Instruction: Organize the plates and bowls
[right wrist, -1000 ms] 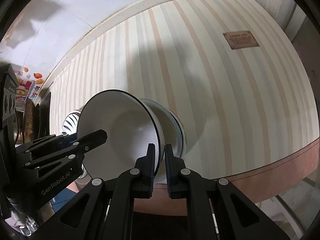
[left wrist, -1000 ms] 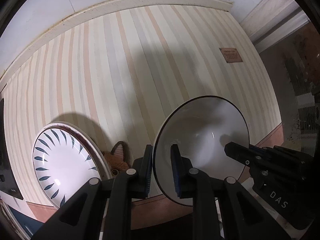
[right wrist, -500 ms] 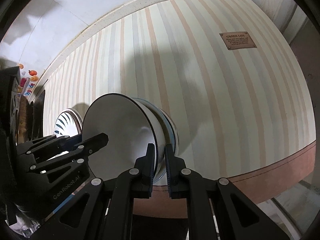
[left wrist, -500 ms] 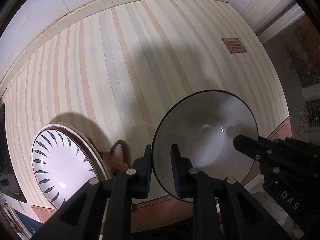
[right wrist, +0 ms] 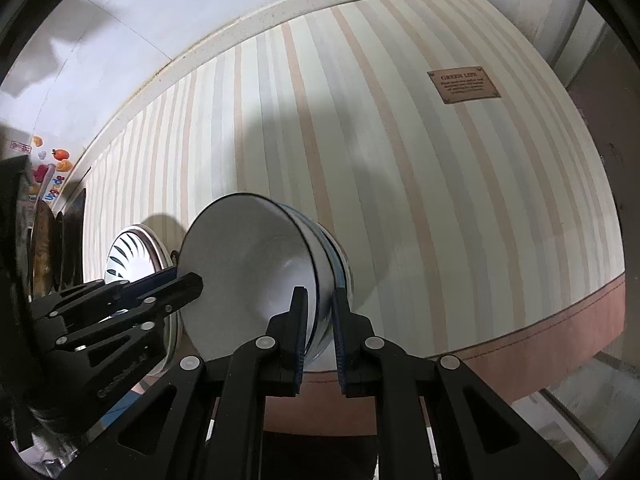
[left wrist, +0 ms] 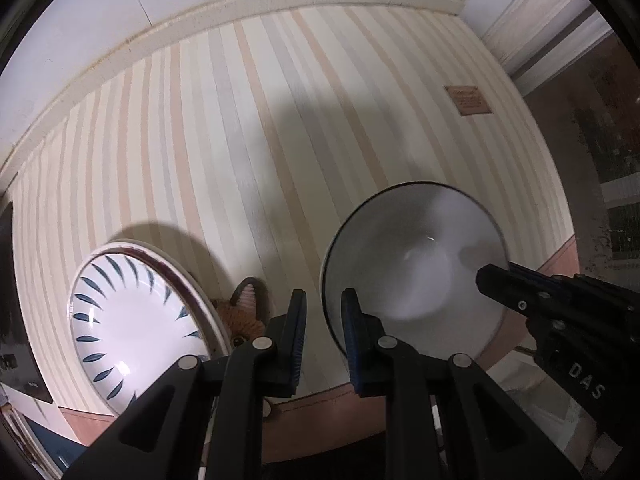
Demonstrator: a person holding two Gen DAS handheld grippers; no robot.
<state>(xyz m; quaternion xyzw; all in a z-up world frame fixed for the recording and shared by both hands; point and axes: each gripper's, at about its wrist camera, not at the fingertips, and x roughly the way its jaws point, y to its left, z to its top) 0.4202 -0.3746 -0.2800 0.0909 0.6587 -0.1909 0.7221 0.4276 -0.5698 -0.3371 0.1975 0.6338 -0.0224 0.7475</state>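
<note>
- Left gripper [left wrist: 323, 330] points down, clamping the top bowl's [left wrist: 412, 268] near rim.
- Right gripper [right wrist: 320, 334] tilted steeply down, pinching the opposite rim.
- Two stacked bowls; one plate [left wrist: 132, 328] left, on striped cloth [left wrist: 280, 140].

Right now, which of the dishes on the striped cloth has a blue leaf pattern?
The flat plate on the left, beside the fox coaster. The bowl that both hand-held grippers pinch is plain white with only a dark rim.

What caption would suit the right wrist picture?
Both grippers, right and left, pinch opposite rims of a white bowl nested in another on a striped cloth.
</note>
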